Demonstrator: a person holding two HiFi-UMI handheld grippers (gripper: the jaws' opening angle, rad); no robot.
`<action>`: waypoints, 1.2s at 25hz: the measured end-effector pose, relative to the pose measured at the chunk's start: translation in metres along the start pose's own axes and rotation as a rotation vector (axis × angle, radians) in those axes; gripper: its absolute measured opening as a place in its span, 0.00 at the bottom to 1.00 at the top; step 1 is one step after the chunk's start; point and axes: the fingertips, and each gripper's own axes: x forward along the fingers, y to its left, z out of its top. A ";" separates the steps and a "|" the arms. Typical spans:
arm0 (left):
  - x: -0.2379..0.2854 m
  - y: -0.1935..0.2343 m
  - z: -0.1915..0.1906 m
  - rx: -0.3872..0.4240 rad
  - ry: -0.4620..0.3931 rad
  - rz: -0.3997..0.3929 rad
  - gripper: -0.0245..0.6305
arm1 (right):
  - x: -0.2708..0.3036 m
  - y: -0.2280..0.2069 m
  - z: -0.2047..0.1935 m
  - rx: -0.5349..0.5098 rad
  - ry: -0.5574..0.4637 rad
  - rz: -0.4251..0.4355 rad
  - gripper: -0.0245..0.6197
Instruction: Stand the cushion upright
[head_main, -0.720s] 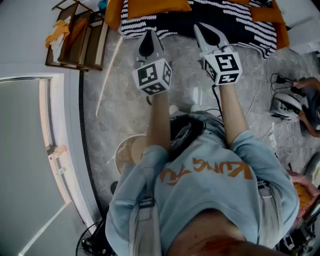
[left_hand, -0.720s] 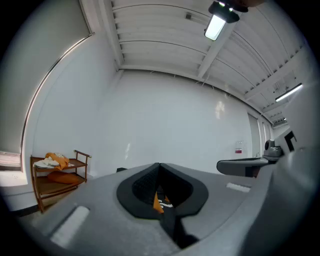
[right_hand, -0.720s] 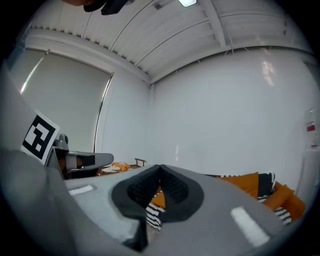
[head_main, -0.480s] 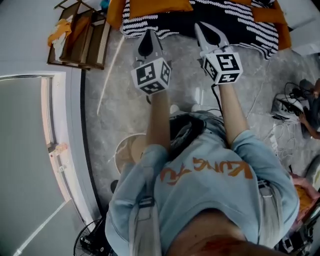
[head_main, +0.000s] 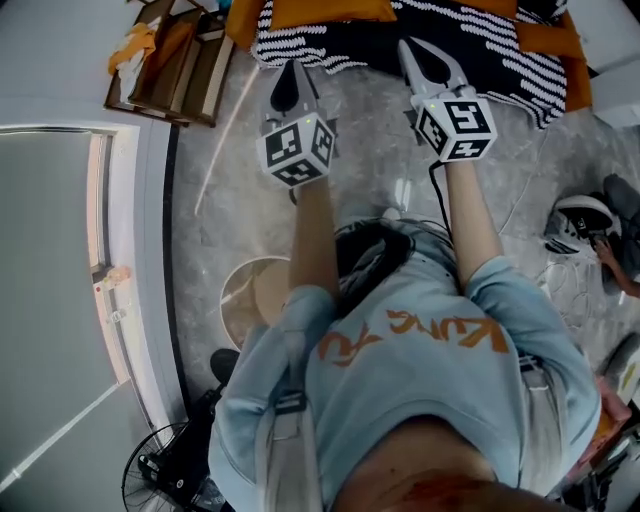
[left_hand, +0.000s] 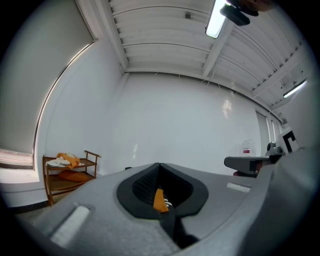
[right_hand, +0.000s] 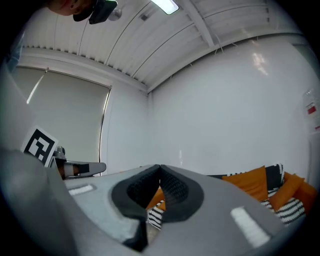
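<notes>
Orange cushions (head_main: 318, 10) lie on a black-and-white striped cover (head_main: 470, 35) at the top of the head view. In the right gripper view, orange cushions (right_hand: 250, 182) and striped ones (right_hand: 287, 207) sit against the white wall. My left gripper (head_main: 291, 72) is shut and empty, held level just short of the striped edge. My right gripper (head_main: 412, 48) is beside it, also shut and empty, its tips over the striped cover. A sliver of orange shows under the closed left gripper (left_hand: 159, 166) tips, and orange and stripes under the right gripper (right_hand: 160, 167) tips.
A wooden rack (head_main: 180, 60) with orange cloth stands at the far left, and a thin rod (head_main: 225, 140) lies on the grey floor. A round stool (head_main: 250, 300) is by my legs, a fan (head_main: 165, 475) below it. Cables, a white object (head_main: 580, 220) and another person's hand (head_main: 612, 255) are at the right.
Both grippers stay shut and side by side, edging slightly toward the cushions. The head view has shifted, so more of the stool and fan shows. The hand at the right edge has moved.
</notes>
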 end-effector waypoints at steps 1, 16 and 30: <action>-0.002 0.004 0.001 -0.001 -0.003 0.012 0.05 | 0.001 0.004 -0.001 -0.004 0.002 0.017 0.04; 0.054 0.016 0.030 -0.005 -0.079 0.009 0.05 | 0.040 -0.028 0.027 -0.033 -0.054 0.079 0.04; 0.267 0.128 -0.015 -0.087 0.015 0.023 0.05 | 0.238 -0.106 -0.014 -0.024 0.024 0.004 0.04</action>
